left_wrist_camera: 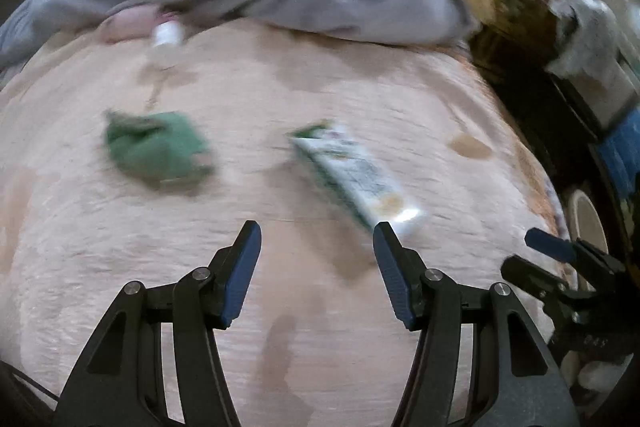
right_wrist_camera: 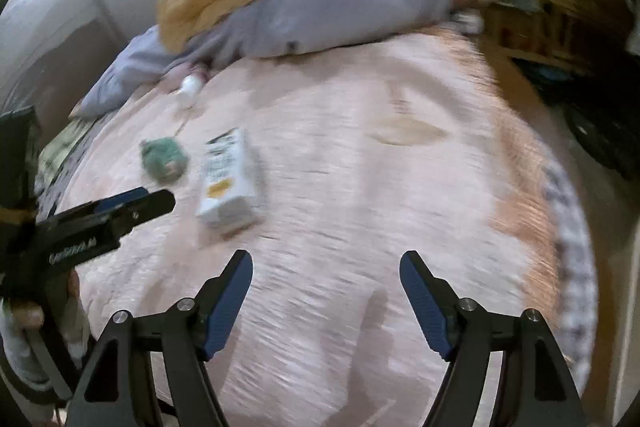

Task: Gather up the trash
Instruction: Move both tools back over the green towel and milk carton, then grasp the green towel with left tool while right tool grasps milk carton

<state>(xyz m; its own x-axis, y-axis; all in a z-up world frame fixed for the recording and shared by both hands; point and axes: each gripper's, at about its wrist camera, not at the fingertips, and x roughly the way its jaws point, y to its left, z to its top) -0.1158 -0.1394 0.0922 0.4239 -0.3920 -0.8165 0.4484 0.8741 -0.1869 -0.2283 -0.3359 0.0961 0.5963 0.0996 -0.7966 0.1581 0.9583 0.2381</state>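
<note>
Carton (left_wrist_camera: 356,179) lies just beyond the empty, parted left gripper (left_wrist_camera: 316,243).

Both views are dim and softly lit, with no glare. Motion blur smears the bedspread (left_wrist_camera: 280,87), the carton (right_wrist_camera: 228,179) and the clutter along the far edges. Fisheye distortion bulges the bed and darkens the corners. Faint shadows lie below each claw.

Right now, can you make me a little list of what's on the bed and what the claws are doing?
surface: pink blanket
trash 1: crumpled green wrapper
trash 2: white carton lying flat, right of the wrapper
trash 3: small white bottle near the grey cloth
left claw: open, empty
right claw: open, empty
picture: blurry
</note>
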